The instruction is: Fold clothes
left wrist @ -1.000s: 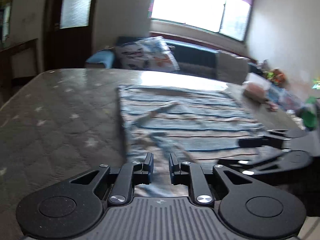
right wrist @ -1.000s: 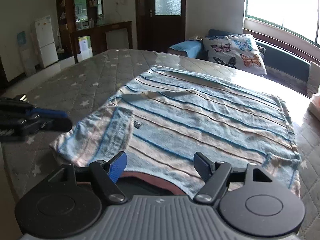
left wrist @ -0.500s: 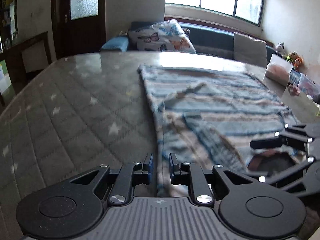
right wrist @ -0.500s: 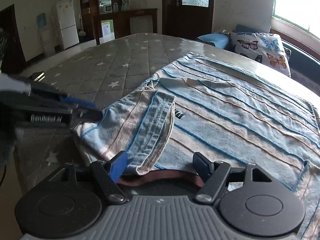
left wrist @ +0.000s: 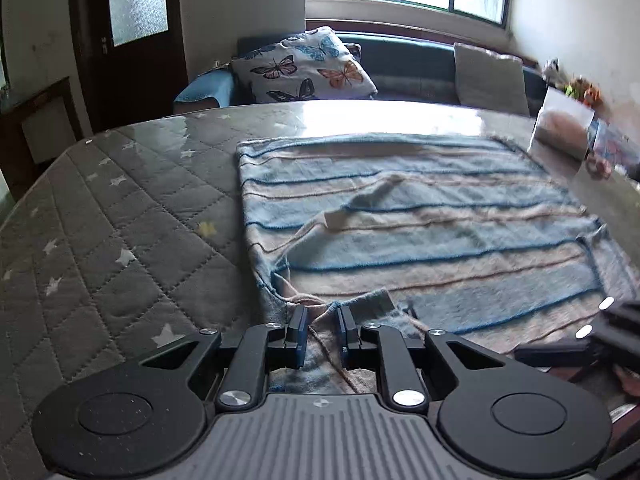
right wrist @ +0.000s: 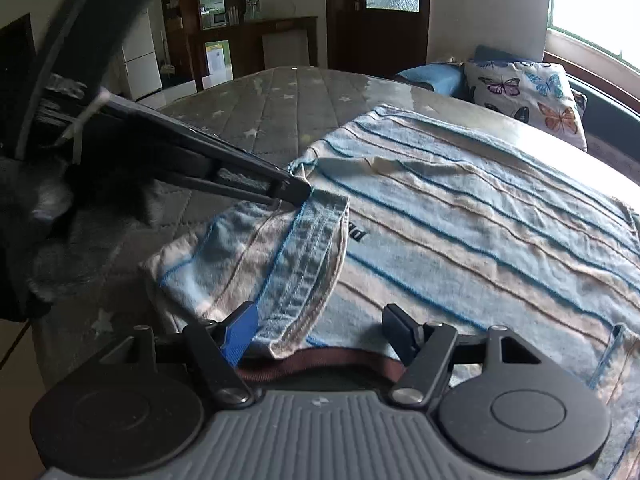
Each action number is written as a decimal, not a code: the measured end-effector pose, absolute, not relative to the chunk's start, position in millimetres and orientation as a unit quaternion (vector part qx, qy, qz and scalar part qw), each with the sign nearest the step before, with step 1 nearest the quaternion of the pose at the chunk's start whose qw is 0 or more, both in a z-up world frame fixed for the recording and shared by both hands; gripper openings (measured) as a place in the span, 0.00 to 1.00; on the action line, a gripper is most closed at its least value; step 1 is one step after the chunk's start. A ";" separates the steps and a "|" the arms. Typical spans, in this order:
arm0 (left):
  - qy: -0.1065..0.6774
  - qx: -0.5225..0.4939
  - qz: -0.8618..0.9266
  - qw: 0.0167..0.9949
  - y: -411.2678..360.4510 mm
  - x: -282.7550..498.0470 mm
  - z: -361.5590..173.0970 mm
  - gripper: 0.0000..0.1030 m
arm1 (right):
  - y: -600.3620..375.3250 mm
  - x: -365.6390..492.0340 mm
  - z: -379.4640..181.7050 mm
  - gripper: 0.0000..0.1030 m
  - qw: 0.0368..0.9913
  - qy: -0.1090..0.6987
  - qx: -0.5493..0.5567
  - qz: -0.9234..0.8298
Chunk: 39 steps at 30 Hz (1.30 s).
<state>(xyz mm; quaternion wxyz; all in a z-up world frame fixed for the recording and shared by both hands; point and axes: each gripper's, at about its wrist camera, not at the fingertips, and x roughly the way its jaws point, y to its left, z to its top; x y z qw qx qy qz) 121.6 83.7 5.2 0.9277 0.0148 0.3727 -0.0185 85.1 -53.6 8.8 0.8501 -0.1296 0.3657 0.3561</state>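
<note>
Left view: the left gripper (left wrist: 322, 330) pinches the sleeve (left wrist: 348, 312) of the striped shirt (left wrist: 420, 216), spread along the mattress's (left wrist: 120, 248) near edge.

Right view: the right gripper (right wrist: 320, 330) gapes wide, holding nothing. Sleeve folded; most folding remains.

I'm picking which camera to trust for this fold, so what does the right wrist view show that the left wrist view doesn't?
Only the right wrist view shows the white fridge, the shirt's brown collar and the left gripper pinching the sleeve. Only the left wrist view shows the grey cushion and cloth bunched between its own fingers. Both show the striped shirt, the star-quilted mattress and the butterfly pillow.
</note>
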 end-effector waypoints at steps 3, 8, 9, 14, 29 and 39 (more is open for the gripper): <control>0.370 0.024 -0.019 0.929 81.6 116.7 5.8 0.17 | -60.4 84.5 13.9 0.68 0.855 0.359 -0.125 0.353; 0.361 0.039 -0.025 0.931 79.8 101.4 12.0 0.18 | -71.6 88.6 18.2 0.68 0.863 0.356 -0.117 0.338; 0.360 0.045 -0.028 0.932 78.4 97.1 12.7 0.19 | -72.3 89.1 16.5 0.68 0.862 0.359 -0.119 0.337; 0.350 0.076 -0.044 0.933 69.5 71.4 13.1 0.28 | -74.4 86.8 13.9 0.68 0.860 0.362 -0.127 0.336; 0.326 0.159 -0.083 0.928 40.8 17.5 -6.1 0.39 | -77.1 71.3 14.1 0.70 0.859 0.358 -0.138 0.338; 0.311 0.174 -0.085 0.931 47.4 -3.6 4.4 0.50 | -120.7 49.5 34.2 0.73 0.875 0.337 -0.143 0.318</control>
